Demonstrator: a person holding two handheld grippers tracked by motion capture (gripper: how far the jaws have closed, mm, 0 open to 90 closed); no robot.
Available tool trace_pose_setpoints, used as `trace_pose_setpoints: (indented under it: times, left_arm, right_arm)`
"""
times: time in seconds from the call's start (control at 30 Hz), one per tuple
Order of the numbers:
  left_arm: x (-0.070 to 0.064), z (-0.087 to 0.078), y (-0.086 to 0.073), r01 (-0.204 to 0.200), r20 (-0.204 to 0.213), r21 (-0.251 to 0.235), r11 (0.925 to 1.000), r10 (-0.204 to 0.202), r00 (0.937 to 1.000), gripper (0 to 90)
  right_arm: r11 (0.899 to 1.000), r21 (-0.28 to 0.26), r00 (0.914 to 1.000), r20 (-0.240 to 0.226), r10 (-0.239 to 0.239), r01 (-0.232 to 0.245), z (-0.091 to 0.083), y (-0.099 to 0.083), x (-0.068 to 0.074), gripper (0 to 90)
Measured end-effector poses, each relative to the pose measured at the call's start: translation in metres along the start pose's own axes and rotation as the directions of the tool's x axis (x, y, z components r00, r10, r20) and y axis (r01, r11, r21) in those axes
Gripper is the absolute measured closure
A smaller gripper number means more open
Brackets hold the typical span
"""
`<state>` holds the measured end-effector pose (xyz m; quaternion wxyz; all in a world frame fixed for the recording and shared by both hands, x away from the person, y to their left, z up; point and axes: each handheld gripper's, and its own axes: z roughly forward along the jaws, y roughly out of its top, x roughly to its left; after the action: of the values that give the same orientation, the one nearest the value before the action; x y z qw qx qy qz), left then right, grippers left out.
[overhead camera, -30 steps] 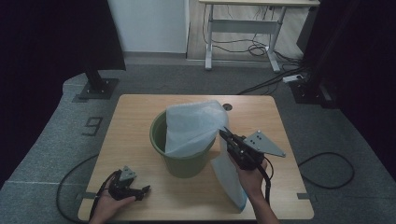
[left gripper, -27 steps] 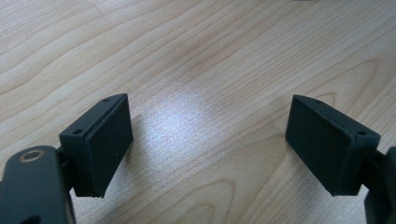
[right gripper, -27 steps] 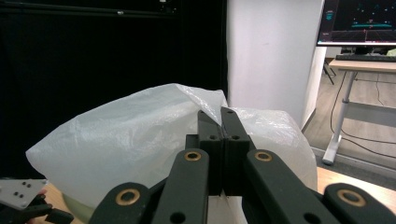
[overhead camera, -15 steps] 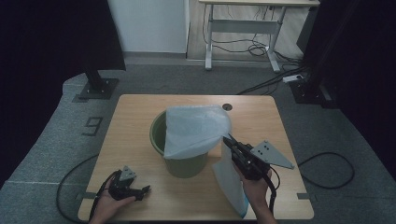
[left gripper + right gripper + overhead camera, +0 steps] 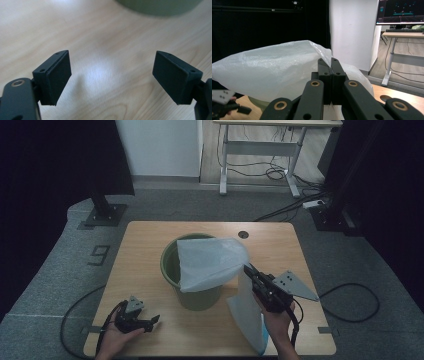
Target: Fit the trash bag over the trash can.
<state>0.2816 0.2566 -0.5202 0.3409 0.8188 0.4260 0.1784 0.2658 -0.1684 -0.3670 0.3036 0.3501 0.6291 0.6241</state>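
Plastic bag (image 5: 212,262) drapes over the bin (image 5: 192,292) mouth.

A single large digit "9" (image 5: 100,254) stands marked on the grey floor mat (image 5: 60,275) just left of the wooden table (image 5: 150,240); nothing else is legible.

High view looks down on the table (image 5: 150,250); tool views sit close, sharing its bin (image 5: 192,290).

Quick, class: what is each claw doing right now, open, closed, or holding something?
Left claw: open, empty, low over the table.
Right claw: closed on the white plastic bag over the green bin.
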Motion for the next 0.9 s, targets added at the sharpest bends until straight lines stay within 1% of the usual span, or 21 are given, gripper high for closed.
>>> trace_pose_setpoints:
  times: [0.03,0.1,0.13,0.17,0.2,0.27,0.33,0.37,0.4,0.43,0.47,0.5,0.53,0.57,0.6,0.63,0.8,0.83,0.87,0.9]
  left_arm:
    - [-0.001,-0.005,0.005,0.004,0.007,-0.020,0.9998,-0.004,1.0000,15.3]
    - [-0.001,-0.007,0.007,0.000,0.008,-0.021,0.9998,0.001,1.0000,15.3]
    - [-0.002,-0.013,0.012,-0.019,0.001,-0.021,0.9996,0.019,0.9998,15.3]
    - [-0.002,-0.013,0.012,-0.019,0.001,-0.021,0.9996,0.019,0.9998,15.3]
    - [-0.002,-0.017,0.014,-0.018,-0.002,-0.030,0.9994,0.018,0.9998,15.3]
    - [0.001,-0.032,0.022,-0.015,-0.009,-0.071,0.9974,0.014,0.9999,15.4]
    - [0.003,-0.042,0.027,-0.009,0.002,-0.102,0.9947,0.009,1.0000,15.5]
    - [0.003,-0.042,0.027,-0.009,0.002,-0.102,0.9947,0.009,1.0000,15.5]
    - [0.006,-0.056,0.036,-0.004,0.005,-0.134,0.9909,0.005,1.0000,15.6]
    - [0.007,-0.061,0.041,-0.007,0.008,-0.148,0.9889,0.008,0.9999,15.6]
    - [0.007,-0.061,0.041,-0.007,0.008,-0.148,0.9889,0.008,0.9999,15.6]
    - [0.008,-0.071,0.051,-0.014,0.010,-0.173,0.9848,0.016,0.9998,15.6]
    - [0.008,-0.071,0.051,-0.014,0.010,-0.173,0.9848,0.016,0.9998,15.6]
    - [0.009,-0.082,0.063,-0.017,0.022,-0.204,0.9787,0.022,0.9995,15.6]
    - [0.009,-0.086,0.067,-0.019,0.027,-0.215,0.9764,0.025,0.9993,15.6]
    - [0.009,-0.086,0.067,-0.019,0.027,-0.215,0.9764,0.025,0.9993,15.6]
    - [0.007,-0.098,0.090,-0.022,0.063,-0.258,0.9660,0.040,0.9972,15.7]
    - [0.007,-0.098,0.090,-0.022,0.063,-0.258,0.9660,0.040,0.9972,15.8]
    - [0.005,-0.100,0.096,-0.022,0.075,-0.274,0.9614,0.044,0.9962,15.9]
    - [0.004,-0.101,0.098,-0.022,0.082,-0.280,0.9597,0.046,0.9955,15.9]
  right_arm:
    - [1.000,0.012,1.0000,-0.007,-0.004,0.004,0.003,-0.002,0.001,88.4]
    - [1.000,0.019,0.9999,-0.011,-0.008,0.008,0.005,-0.004,0.003,88.4]
    - [1.000,0.029,0.9997,-0.021,-0.012,0.012,0.009,-0.007,0.005,88.4]
    - [1.000,0.029,0.9997,-0.021,-0.012,0.012,0.009,-0.007,0.005,88.4]
    - [0.999,0.031,0.9996,-0.023,-0.013,0.014,0.012,-0.008,0.006,88.4]
    - [0.999,0.038,0.9995,-0.027,-0.019,0.020,0.015,-0.010,0.007,88.4]
    - [0.999,0.039,0.9995,-0.026,-0.016,0.017,0.016,-0.010,0.006,88.4]
    - [0.999,0.039,0.9995,-0.026,-0.016,0.017,0.016,-0.010,0.006,88.4]
    - [0.999,0.037,0.9995,-0.028,-0.013,0.015,0.015,-0.010,0.005,88.4]
    - [0.999,0.035,0.9995,-0.031,-0.006,0.007,0.014,-0.010,0.005,88.4]
    - [0.999,0.033,0.9994,-0.034,-0.003,0.004,0.013,-0.009,0.005,88.4]
    - [1.000,0.031,0.9994,-0.035,-0.004,0.005,0.013,-0.009,0.005,88.4]
    - [1.000,0.030,0.9994,-0.035,-0.004,0.006,0.012,-0.009,0.005,88.4]
    - [1.000,0.029,0.9993,-0.037,-0.005,0.006,0.012,-0.009,0.006,88.4]
    - [1.000,0.030,0.9992,-0.038,-0.006,0.007,0.011,-0.009,0.006,88.4]
    - [0.999,0.031,0.9992,-0.038,-0.008,0.009,0.011,-0.009,0.006,88.4]
    - [1.000,0.030,0.9992,-0.041,-0.005,0.006,0.009,-0.009,0.004,88.4]
    - [1.000,0.030,0.9992,-0.041,-0.005,0.006,0.009,-0.009,0.004,88.4]
    - [0.999,0.031,0.9991,-0.043,-0.005,0.006,0.009,-0.009,0.003,88.4]
    - [0.999,0.032,0.9991,-0.042,-0.007,0.008,0.009,-0.010,0.003,88.4]
